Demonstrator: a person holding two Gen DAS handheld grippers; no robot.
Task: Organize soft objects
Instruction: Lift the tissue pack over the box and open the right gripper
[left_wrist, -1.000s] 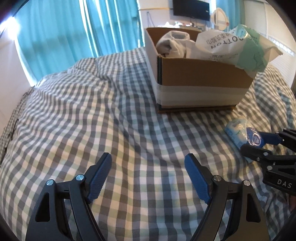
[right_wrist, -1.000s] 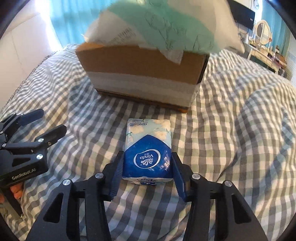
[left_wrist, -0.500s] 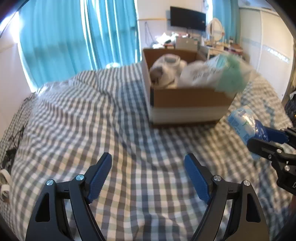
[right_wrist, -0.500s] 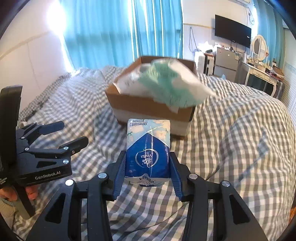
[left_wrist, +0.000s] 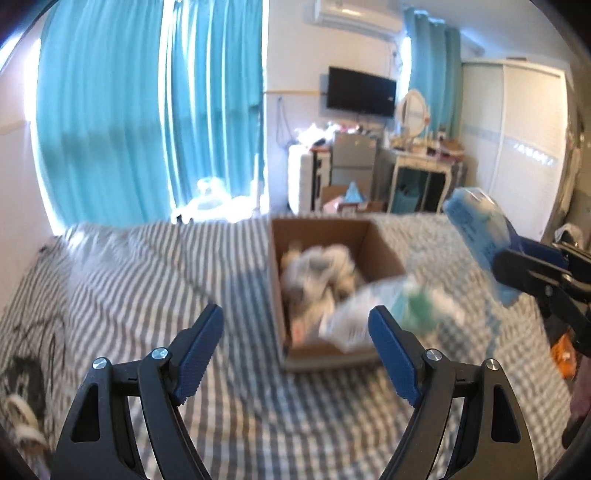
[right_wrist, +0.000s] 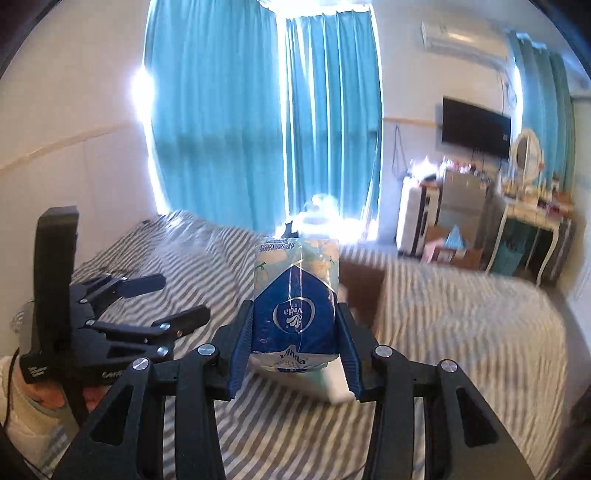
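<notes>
While the left gripper (left_wrist: 295, 354) hangs above the bed (left_wrist: 129, 280) with its blue pads spread wide and nothing between them, the left wrist view looks down on an open cardboard box (left_wrist: 325, 236) standing on the checked cover. Blurred soft items (left_wrist: 317, 273) fill the box, pale and grey, and a white and green bag (left_wrist: 388, 314) lies over its near right corner, partly outside the rim. At the right edge the right gripper (left_wrist: 524, 266) comes in from the side, its black fingers pinching a blue tissue pack (left_wrist: 476, 236) that is held in the air, to the right of the box and clear of the bed. Beyond the bed hang blue curtains (left_wrist: 147, 122), and a dark TV (left_wrist: 362, 92) is on the far wall.

In the right wrist view the tissue pack (right_wrist: 295, 302) stands upright between the blue pads of the right gripper (right_wrist: 293, 347), which press on both of its sides; the blue label with white logo faces the camera. The box (right_wrist: 364, 288) is mostly hidden behind the pack, only a brown edge showing to the right. To the left the left gripper (right_wrist: 155, 306) is seen sideways, fingers apart, with a hand (right_wrist: 40, 398) under it. The bed (right_wrist: 461, 332) stretches below, blurred.
</notes>
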